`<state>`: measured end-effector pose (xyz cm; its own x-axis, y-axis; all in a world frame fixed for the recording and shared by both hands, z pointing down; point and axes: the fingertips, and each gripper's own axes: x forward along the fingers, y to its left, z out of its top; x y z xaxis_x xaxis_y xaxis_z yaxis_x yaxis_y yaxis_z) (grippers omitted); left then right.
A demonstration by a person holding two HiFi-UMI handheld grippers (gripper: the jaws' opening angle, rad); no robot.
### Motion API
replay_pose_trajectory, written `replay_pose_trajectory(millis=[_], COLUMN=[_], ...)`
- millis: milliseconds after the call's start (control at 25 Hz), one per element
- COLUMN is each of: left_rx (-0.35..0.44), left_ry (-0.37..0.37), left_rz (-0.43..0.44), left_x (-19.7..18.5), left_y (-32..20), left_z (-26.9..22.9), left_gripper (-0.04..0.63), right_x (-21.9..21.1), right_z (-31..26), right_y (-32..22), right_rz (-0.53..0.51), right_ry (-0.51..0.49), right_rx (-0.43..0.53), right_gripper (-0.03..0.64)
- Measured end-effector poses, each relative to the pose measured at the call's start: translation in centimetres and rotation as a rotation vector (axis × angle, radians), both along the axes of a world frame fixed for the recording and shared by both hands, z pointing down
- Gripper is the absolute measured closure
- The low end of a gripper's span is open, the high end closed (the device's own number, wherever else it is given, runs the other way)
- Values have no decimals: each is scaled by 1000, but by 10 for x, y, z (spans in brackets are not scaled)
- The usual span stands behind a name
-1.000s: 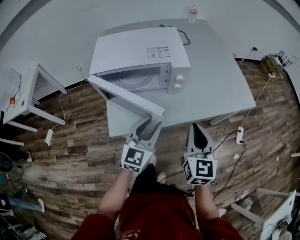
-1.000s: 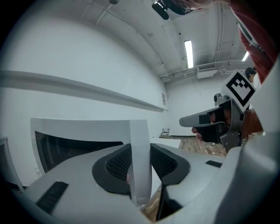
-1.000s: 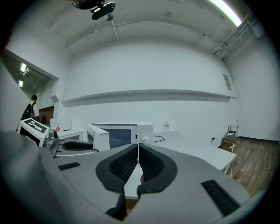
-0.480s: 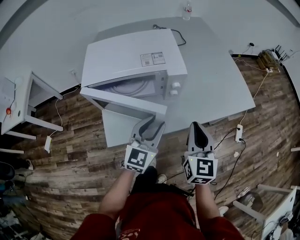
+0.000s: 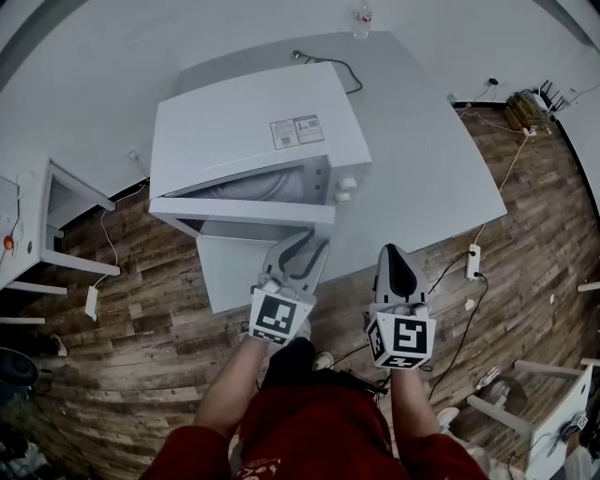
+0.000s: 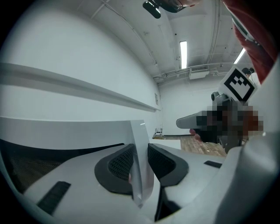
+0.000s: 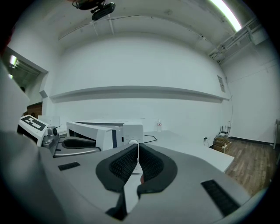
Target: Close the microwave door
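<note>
White door [image 5: 242, 210] clamped, left gripper [image 6: 140, 161] just closing | right gripper [image 7: 138, 158] pinched empty | cavity [image 5: 251, 187] half-hidden

Door [image 5: 239, 210] stands ajar across the front of the microwave [image 5: 244, 122]. Only a narrow wedge of opening shows at its free end, and I cannot tell whether jaws would pass there. That free edge fills the gap between the jaws of my left gripper [image 5: 305, 246], which have just been closing. Right of the microwave the bench [image 5: 422, 178] is bare out to its edge. My right gripper [image 5: 392, 251], jaws together, hangs at its front. A cable [image 5: 333, 64] and a bottle [image 5: 362, 19] sit at the rear, well apart from both grippers.
</note>
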<state>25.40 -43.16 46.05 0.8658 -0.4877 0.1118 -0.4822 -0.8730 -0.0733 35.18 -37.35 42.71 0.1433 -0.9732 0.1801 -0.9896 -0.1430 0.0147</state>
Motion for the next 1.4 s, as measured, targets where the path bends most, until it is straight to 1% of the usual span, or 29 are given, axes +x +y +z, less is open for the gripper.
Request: replay_pose_trajectory(millis=[720, 960, 1120, 1400], left_rx=[3, -9, -11, -25], left_ry=[20, 30, 48, 50], left_rz=[51, 46, 50, 6], left_x=[18, 23, 24, 28], left_y=[-49, -69, -72, -86], left_z=[0, -1, -3, -2], left_gripper=[505, 512, 514, 512], right_x=[12, 17, 20, 19], right_z=[4, 5, 7, 8], right_y=[-40, -52, -58, -70], right_rz=[62, 74, 75, 59], right_ry=[13, 15, 14, 16], right_rx=[-24, -30, -39, -39], right_gripper=[588, 588, 588, 588])
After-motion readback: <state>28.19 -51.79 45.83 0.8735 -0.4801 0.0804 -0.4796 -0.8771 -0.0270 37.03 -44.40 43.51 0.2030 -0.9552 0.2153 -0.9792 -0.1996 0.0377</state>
